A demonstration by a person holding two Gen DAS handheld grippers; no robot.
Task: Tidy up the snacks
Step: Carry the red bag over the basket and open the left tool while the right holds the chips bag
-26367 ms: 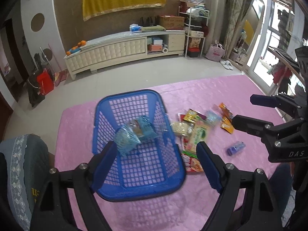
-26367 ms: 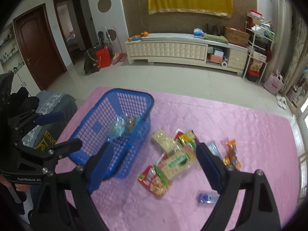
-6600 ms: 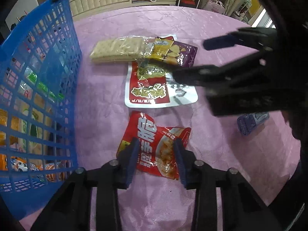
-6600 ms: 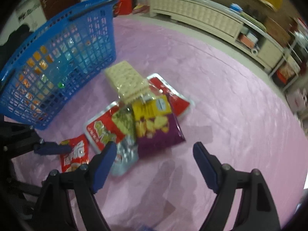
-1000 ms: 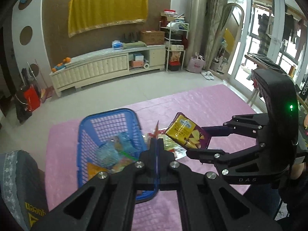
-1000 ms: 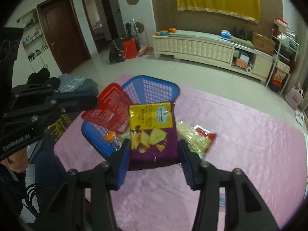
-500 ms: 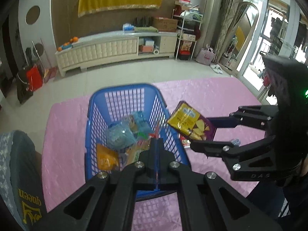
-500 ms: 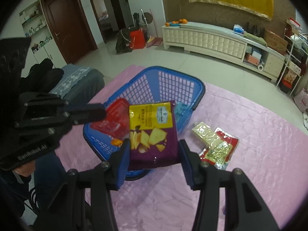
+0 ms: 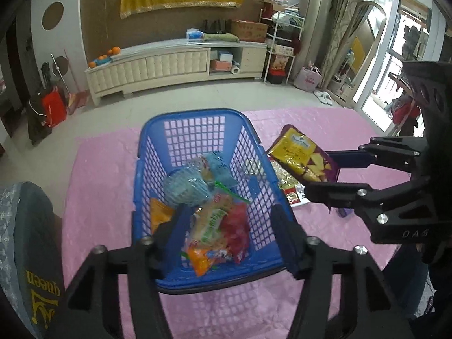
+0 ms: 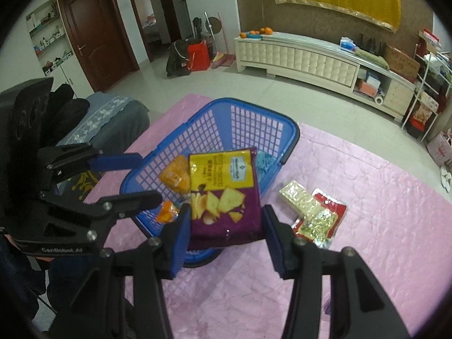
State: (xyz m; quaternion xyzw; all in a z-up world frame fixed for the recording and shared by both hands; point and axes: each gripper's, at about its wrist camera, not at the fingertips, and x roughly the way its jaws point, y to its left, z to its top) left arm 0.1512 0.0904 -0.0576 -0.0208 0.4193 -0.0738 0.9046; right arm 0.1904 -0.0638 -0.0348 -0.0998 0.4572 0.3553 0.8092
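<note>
Purple-yellow chip bag [image 10: 223, 195] — lengthwise in right gripper's [image 10: 224, 226] clamp, left gripper [image 9: 228, 226] spread.

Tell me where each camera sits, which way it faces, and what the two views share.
Left wrist: on the left claw, looking down and forward into the blue basket; its open fingers frame the snacks inside.
Right wrist: on the right claw, facing the same basket, fingers shut on the purple chip bag.
Shared: basket, chip bag, pink tablecloth, white cabinet; each sees the other claw.
</note>
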